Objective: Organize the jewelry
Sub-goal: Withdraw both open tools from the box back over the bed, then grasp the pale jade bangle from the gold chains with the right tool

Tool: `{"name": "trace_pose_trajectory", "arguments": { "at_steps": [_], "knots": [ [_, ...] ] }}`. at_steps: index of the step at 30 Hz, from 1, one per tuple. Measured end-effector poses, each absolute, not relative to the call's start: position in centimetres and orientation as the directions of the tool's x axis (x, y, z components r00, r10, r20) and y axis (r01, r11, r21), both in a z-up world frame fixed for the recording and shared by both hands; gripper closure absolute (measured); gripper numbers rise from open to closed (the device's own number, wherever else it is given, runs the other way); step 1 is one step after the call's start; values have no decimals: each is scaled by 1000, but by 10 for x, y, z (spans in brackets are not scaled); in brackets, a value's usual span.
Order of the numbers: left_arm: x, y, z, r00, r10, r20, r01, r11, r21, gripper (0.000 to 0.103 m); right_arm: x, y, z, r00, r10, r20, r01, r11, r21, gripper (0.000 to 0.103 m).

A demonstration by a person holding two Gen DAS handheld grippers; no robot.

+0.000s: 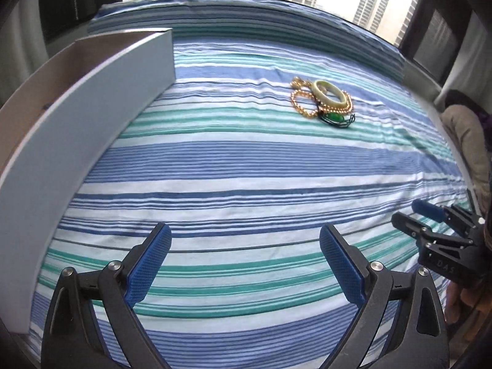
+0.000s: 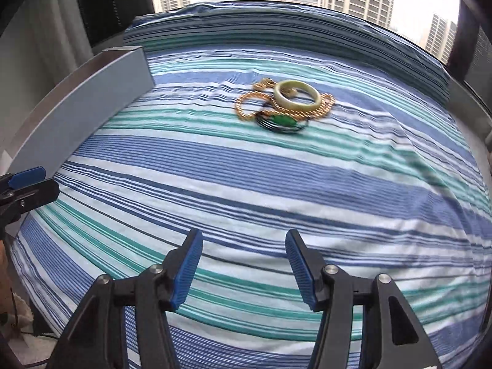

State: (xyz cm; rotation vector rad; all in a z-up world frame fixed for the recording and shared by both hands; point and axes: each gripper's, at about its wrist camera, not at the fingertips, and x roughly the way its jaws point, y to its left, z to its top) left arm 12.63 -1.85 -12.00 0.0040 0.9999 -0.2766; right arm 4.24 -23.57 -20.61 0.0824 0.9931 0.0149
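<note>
A small heap of jewelry lies on the striped cloth: a pale green bangle [image 1: 331, 93] [image 2: 297, 95] on top of gold chains [image 1: 303, 104] [image 2: 249, 107], with a green pendant on a dark cord [image 1: 335, 119] [image 2: 284, 122] at the near side. A grey open box [image 1: 92, 101] [image 2: 83, 104] stands at the left. My left gripper [image 1: 245, 264] is open and empty, well short of the heap. My right gripper [image 2: 244, 266] is open and empty, also short of the heap; it shows at the right edge of the left wrist view [image 1: 413, 215].
The blue, green and white striped cloth [image 1: 246, 169] [image 2: 276, 184] covers the whole surface up to a folded ridge at the back. Dark window frames and curtains stand behind. A beige cushion [image 1: 467, 141] lies off the right edge.
</note>
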Motion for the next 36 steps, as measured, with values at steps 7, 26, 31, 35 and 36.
{"name": "trace_pose_trajectory", "arguments": {
  "at_steps": [7, 26, 31, 35, 36],
  "knots": [
    [125, -45, -145, 508, -176, -843, 235, 970, -62, 6, 31, -254, -217, 546, 22, -838, 92, 992, 86, 46],
    [115, -44, -171, 545, -131, -828, 219, 976, -10, 0, 30, -242, -225, 539, 42, -841, 81, 992, 101, 46],
    [114, -43, -171, 556, -138, -820, 225, 974, -12, 0, 30, -243, -228, 515, 69, -854, 73, 990, 124, 46],
    [114, -43, -171, 561, -141, -816, 227, 974, -12, 0, 40, -246, -220, 479, 134, -868, 28, 986, 167, 46],
    [114, -43, -171, 562, -141, -815, 227, 974, -12, 0, 46, -247, -214, 473, 156, -867, 7, 984, 180, 46]
  ]
}}
